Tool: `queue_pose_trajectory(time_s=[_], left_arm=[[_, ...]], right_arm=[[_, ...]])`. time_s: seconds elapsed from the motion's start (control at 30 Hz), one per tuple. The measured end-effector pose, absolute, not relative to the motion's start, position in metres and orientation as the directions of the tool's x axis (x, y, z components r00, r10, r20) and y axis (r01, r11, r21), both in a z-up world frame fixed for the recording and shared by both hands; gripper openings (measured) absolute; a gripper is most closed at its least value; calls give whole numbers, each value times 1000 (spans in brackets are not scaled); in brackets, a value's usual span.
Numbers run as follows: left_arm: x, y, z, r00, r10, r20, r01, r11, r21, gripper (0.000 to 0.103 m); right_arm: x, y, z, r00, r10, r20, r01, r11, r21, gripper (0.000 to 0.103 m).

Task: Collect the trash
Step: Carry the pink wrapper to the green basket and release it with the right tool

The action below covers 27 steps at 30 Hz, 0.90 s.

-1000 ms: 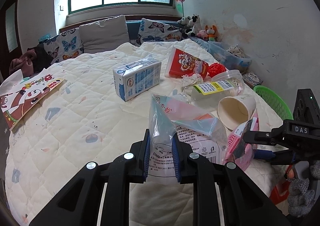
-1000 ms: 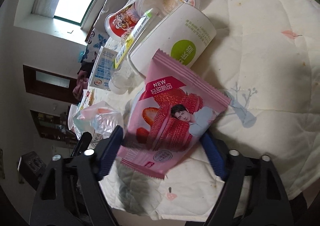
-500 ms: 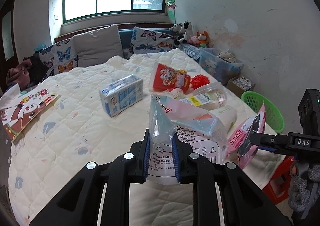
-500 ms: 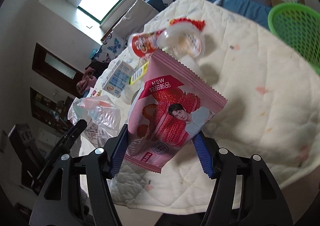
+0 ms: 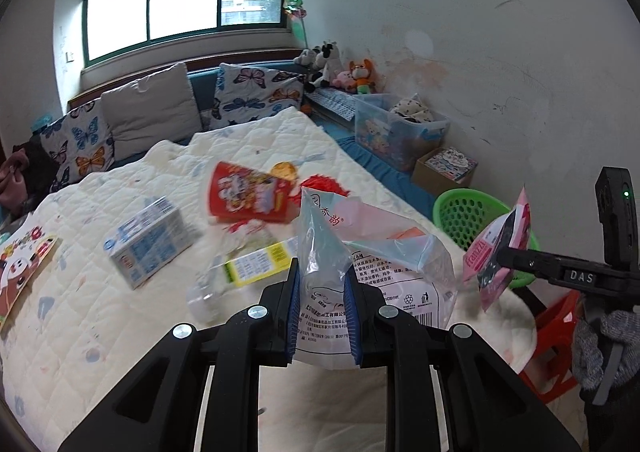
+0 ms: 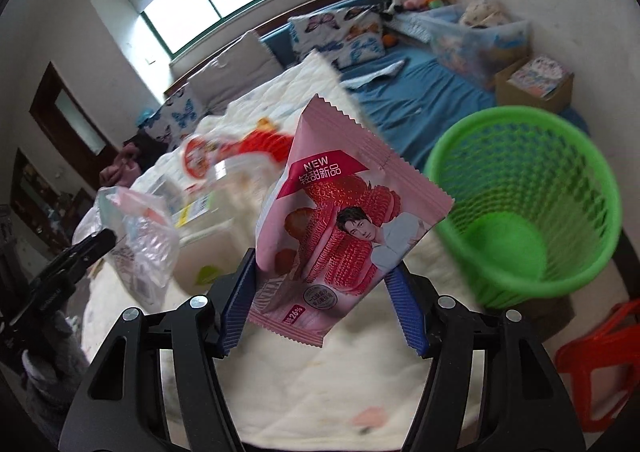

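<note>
My left gripper is shut on a crumpled clear plastic bag with printed text, held up above the bed. My right gripper is shut on a pink strawberry snack wrapper, pinched across its width and lifted off the quilt. The same wrapper hangs at the right edge of the left wrist view. A green mesh waste basket stands on the floor beside the bed, right of the wrapper; the green mesh waste basket also shows past the bed's far corner.
On the quilted bed lie a blue-white milk carton, a red snack cup, a clear bottle with a yellow label and a paper cup. A red stool stands right of the basket. Pillows and storage boxes line the far wall.
Both grippers rose from the bed with their loads and swung right. The pink wrapper left the quilt and the right gripper rolled upright. The green basket came into full view.
</note>
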State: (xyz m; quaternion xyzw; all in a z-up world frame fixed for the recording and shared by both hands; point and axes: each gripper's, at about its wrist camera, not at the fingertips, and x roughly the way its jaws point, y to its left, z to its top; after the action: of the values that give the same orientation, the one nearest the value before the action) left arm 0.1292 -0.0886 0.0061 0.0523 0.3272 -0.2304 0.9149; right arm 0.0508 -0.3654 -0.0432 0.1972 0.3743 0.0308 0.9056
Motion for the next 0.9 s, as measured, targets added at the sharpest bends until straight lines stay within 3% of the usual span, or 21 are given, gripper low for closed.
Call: queue_pose_trajectory(time_s=[0.33,0.9], left_arm=[[153,-175,21,652,-435,-621,534,845,-31,19],[193,-306,1,546,-456,-703,637,770,-5,20]], right_arm=[[60,-464,-55,714,-33,-699,243,949,202,65],[69,-532,-96,650,-105,-752,353,919,177,80]])
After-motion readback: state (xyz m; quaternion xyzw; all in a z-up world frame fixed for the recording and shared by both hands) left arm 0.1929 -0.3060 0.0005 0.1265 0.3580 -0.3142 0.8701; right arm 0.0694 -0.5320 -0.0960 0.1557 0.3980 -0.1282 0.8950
